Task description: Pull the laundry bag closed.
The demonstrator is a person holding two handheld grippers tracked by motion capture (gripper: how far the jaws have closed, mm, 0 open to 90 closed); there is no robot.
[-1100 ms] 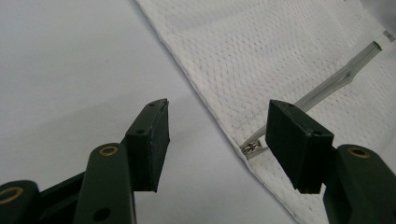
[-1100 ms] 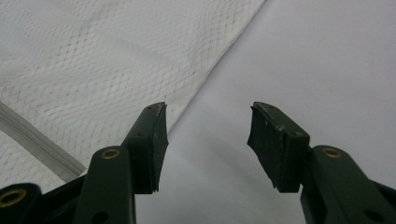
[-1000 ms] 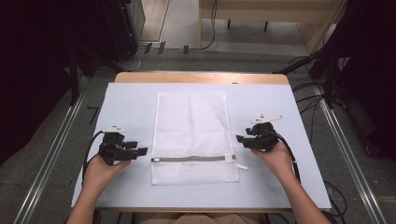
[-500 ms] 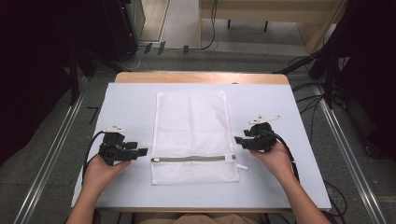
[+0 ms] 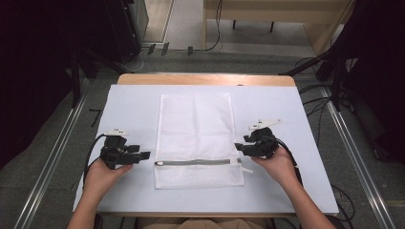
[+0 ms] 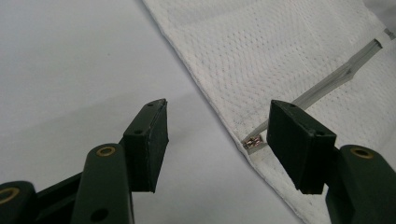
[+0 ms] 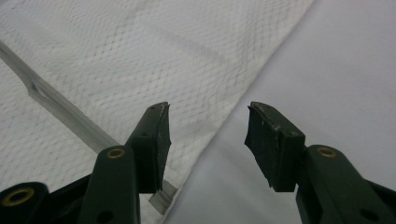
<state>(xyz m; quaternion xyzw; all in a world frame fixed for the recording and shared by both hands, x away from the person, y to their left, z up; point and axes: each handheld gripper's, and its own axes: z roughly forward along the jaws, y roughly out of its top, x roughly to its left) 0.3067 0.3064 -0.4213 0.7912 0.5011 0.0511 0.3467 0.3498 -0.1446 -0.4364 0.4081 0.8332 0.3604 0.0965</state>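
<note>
- White mesh laundry bag (image 5: 198, 138) flat on the pale table cover (image 5: 133, 105), long side running away from the person, zipper band (image 5: 198, 162) across the near end.
- Zipper shut along its whole length, slider (image 6: 253, 142) parked at the bag's left edge, seen in the left gripper view as a small metal piece just beside the far jaw.
- Left gripper (image 5: 143, 156) low over the table just off the bag's left edge, jaws wide apart, nothing between the pads; slider near, not touched.
- Right gripper (image 5: 237, 145) at the bag's right edge near the zipper's closed end, jaws apart about halfway, straddling the edge in the right gripper view; the nearer pad (image 7: 156, 140) over the mesh, the other (image 7: 271, 140) over bare cover.
- Possibly brushing the fabric on that side, hard to tell from this angle; no pinch visible, no cloth lifted.
- Progress: barely begun. Both tools lined up at either end of the zipper, nothing grasped, bag not yet opened or moved.
- Left to do, likely: pin or hold the right edge, take the slider on the left, draw it across.
</note>
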